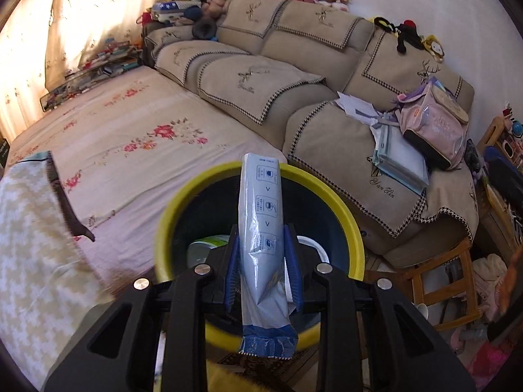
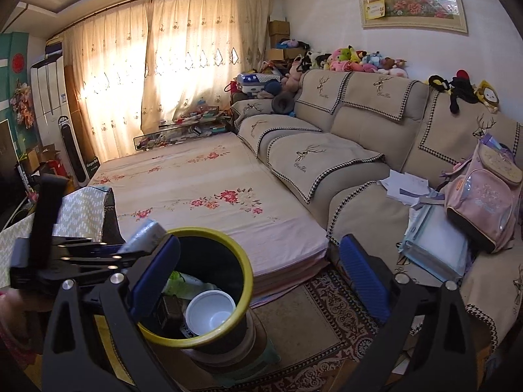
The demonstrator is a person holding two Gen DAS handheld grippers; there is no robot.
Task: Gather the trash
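My left gripper [image 1: 261, 245] is shut on a long grey foil packet [image 1: 260, 202] with a blue torn end, held upright between the blue pads. It hangs over the mouth of a black bin with a yellow rim [image 1: 343, 215]. In the right wrist view the same bin [image 2: 246, 281] stands on the rug and holds a white plastic cup [image 2: 210, 310] and a green-white wrapper [image 2: 181, 282]. There the left gripper [image 2: 130, 250] reaches in from the left with the packet [image 2: 143, 232] above the rim. My right gripper [image 2: 261, 241] is open wide and empty, just behind the bin.
A mattress with a floral sheet [image 2: 202, 202] lies behind the bin. A beige sofa [image 2: 359, 124] carries a pink backpack [image 2: 483, 196] and loose papers [image 2: 434, 245]. A wooden stool [image 1: 438, 281] stands to the right, and a patterned rug [image 2: 330, 307] lies under the bin.
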